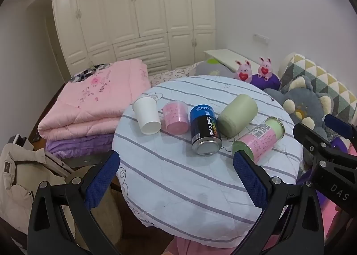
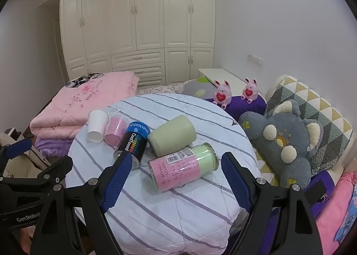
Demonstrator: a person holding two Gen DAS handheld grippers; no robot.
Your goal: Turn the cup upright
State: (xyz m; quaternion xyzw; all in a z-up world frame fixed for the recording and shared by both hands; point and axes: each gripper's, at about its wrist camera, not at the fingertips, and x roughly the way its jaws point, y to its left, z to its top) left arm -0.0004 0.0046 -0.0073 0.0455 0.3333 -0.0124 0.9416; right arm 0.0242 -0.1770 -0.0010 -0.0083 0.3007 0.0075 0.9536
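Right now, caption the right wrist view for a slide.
Open right gripper faces five cups lying on a striped round table.

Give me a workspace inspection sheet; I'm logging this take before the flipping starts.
Surface: round table under striped cloth.
Job's things: white cup, pink cup, blue can, green cup, pink-green jar, all on their sides.
Clutter: nothing seen.
Grippers: left gripper open, right gripper open; both empty.
Cables: nothing seen.
Surroundings: folded pink quilt, plush toys, wardrobe.
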